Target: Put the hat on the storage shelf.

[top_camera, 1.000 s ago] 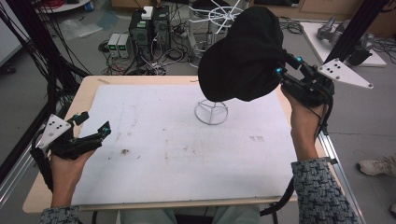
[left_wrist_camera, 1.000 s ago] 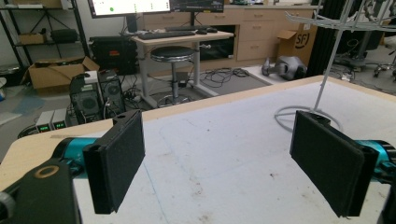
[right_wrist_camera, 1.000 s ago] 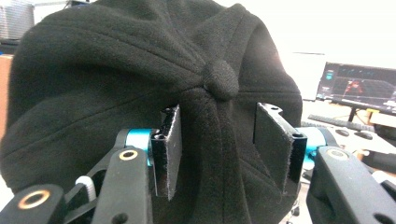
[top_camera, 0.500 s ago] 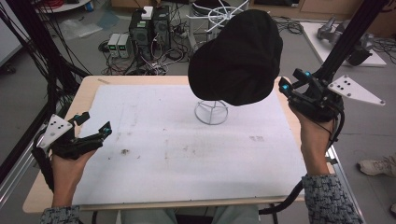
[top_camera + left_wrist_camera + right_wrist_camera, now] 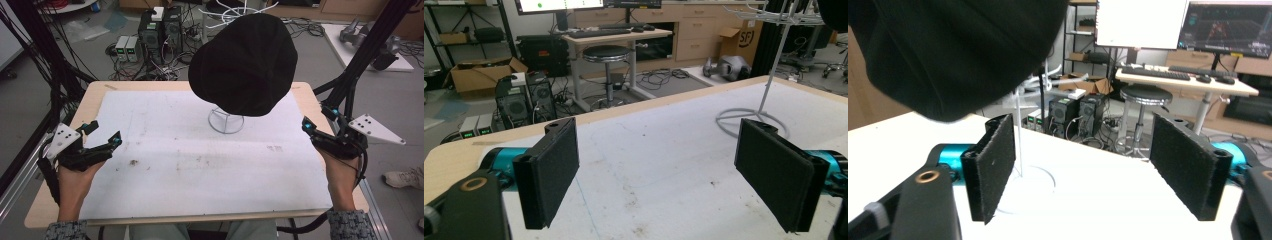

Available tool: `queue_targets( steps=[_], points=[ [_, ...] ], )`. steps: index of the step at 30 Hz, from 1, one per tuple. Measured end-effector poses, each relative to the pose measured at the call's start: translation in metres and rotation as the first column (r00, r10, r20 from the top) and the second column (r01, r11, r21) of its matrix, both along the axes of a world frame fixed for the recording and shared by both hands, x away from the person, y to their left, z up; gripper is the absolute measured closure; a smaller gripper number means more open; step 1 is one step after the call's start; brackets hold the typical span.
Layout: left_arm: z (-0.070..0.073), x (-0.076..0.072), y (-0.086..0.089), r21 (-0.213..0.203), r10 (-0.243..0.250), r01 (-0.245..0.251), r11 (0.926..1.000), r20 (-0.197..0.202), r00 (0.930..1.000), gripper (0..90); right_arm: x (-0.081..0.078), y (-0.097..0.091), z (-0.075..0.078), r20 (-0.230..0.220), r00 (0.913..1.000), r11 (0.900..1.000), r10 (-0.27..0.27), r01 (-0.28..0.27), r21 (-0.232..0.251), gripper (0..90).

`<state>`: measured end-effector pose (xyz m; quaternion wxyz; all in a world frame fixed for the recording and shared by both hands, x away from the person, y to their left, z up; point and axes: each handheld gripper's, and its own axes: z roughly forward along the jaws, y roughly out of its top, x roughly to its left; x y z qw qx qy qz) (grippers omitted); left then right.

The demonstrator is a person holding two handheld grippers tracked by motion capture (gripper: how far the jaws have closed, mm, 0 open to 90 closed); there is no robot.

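Note:
A black hat (image 5: pixel 245 62) hangs on a white wire stand (image 5: pixel 226 121) at the back middle of the table. My right gripper (image 5: pixel 316 117) hovers low over the table's right edge, apart from the hat. Its jaws have just been opening and stand open with nothing between them. In the right gripper view (image 5: pixel 1088 165) the hat (image 5: pixel 958 50) and the stand's rod (image 5: pixel 1020 140) lie ahead to the left. My left gripper (image 5: pixel 106 132) rests open at the table's left side. From the left gripper view (image 5: pixel 659 170) the stand's base (image 5: pixel 744 120) is far ahead on the right.
A white mat (image 5: pixel 175 165) covers most of the wooden table (image 5: pixel 92 97). Black frame poles (image 5: pixel 367 50) rise beside the right edge and the left side. Computer towers (image 5: pixel 160 30) and cables sit on the floor behind the table.
My right gripper has drawn back from the hat's right side, moving right and down to the table's edge with wider jaws. The hat has settled on the stand. The left gripper has stayed put.

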<state>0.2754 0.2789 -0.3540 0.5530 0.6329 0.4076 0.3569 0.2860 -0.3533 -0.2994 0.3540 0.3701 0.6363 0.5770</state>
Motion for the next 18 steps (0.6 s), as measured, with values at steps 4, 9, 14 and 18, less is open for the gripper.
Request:
queue_targets(
  steps=[4, 9, 14, 18],
  points=[
    [0.0, 0.0, 0.001, 0.005, 0.003, -0.003, 1.0, -0.001, 1.0, 18.3, -0.007, -0.003, -0.015, -0.026, 0.9996, 0.9998, -0.005, 0.006, 0.02, 23.7],
    [-0.002, 0.0, 0.001, 0.007, 0.007, -0.007, 1.0, -0.004, 1.0, 18.2, -0.013, -0.005, -0.032, -0.052, 0.9985, 0.9997, -0.018, 0.019, 0.013, 22.1],
    [-0.002, 0.001, 0.002, 0.006, 0.008, -0.008, 1.0, -0.006, 1.0, 18.2, -0.015, -0.005, -0.046, -0.081, 0.9964, 0.9995, -0.023, 0.024, 0.02, 21.5],
    [-0.003, 0.001, 0.002, 0.004, 0.007, -0.007, 1.0, -0.009, 0.9999, 18.2, -0.015, -0.002, -0.057, -0.101, 0.9947, 0.9997, -0.018, 0.019, 0.016, 20.4]
  ],
)
